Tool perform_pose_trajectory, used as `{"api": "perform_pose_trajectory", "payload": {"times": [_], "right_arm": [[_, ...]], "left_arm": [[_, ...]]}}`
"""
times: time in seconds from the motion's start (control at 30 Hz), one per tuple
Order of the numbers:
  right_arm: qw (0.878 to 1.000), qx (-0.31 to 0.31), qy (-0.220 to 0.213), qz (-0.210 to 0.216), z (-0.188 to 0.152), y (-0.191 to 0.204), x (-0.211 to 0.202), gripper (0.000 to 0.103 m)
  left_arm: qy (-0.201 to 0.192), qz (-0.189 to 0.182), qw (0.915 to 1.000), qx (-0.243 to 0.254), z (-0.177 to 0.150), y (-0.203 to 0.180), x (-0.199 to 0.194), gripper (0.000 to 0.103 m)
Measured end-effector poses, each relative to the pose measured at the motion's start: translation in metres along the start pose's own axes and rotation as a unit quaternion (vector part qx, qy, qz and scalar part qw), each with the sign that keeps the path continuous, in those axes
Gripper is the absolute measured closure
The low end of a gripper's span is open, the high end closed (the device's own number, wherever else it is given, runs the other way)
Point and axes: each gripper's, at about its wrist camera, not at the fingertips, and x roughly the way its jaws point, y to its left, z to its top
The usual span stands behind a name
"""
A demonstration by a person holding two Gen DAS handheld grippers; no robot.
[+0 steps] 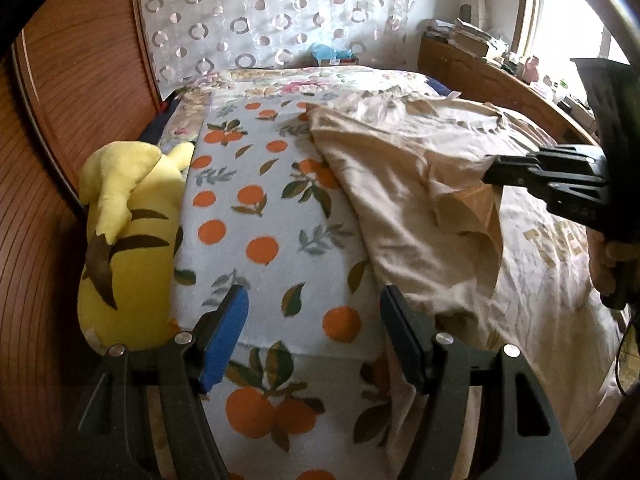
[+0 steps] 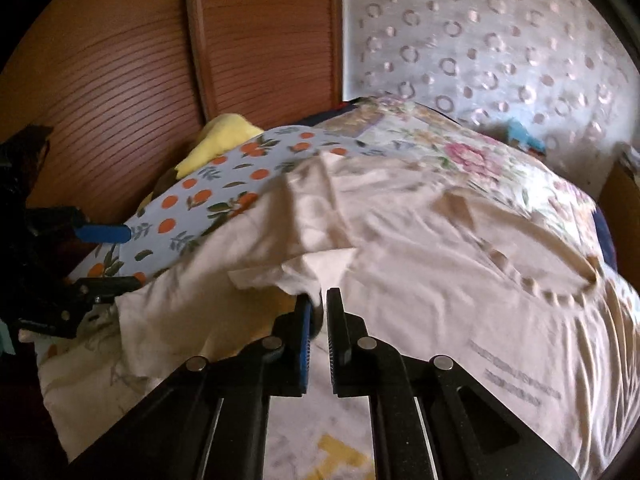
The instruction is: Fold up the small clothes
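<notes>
A beige T-shirt (image 1: 420, 184) lies spread on the bed, with yellow lettering near its right side. In the right wrist view the same T-shirt (image 2: 440, 248) fills the middle. My right gripper (image 2: 319, 300) is shut on a bunched fold of its sleeve, which it lifts a little off the bed. From the left wrist view that right gripper (image 1: 490, 168) reaches in from the right edge, held by a hand. My left gripper (image 1: 314, 296) hangs open above the orange-print blanket (image 1: 260, 208), just left of the shirt's edge, with nothing between its fingers. It also shows as the left gripper (image 2: 130, 257) at the far left.
A yellow plush toy (image 1: 124, 240) lies along the bed's left edge against slatted wooden doors (image 1: 80, 80). A floral quilt (image 1: 320, 78) covers the far end below a circle-patterned curtain (image 1: 260, 12). A cluttered wooden shelf (image 1: 480, 60) runs along the right.
</notes>
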Motion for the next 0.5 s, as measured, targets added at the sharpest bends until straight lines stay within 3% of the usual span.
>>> {"api": "perform_pose_trajectory", "payload": {"times": [0.27, 0.3, 0.37, 0.43, 0.5], "right_arm": [[1.000, 0.007, -0.021, -0.020, -0.005, -0.005, -0.024, 0.094], [0.999, 0.005, -0.024, -0.025, -0.004, 0.001, -0.025, 0.090], [0.999, 0.003, -0.028, -0.025, -0.004, 0.005, -0.024, 0.071], [0.999, 0.002, -0.030, -0.032, 0.002, 0.013, -0.021, 0.060], [0.999, 0.005, -0.034, -0.036, 0.002, 0.015, -0.025, 0.059]], "left_arm": [[-0.002, -0.003, 0.9999, 0.011, 0.009, -0.012, 0.002, 0.034], [0.002, -0.002, 0.9999, 0.013, 0.008, -0.013, 0.005, 0.034], [0.006, 0.000, 0.9999, 0.013, 0.007, -0.013, 0.007, 0.034], [0.011, 0.001, 0.9999, 0.013, 0.006, -0.013, 0.010, 0.034], [0.015, 0.001, 0.9998, 0.013, 0.006, -0.013, 0.012, 0.034]]}}
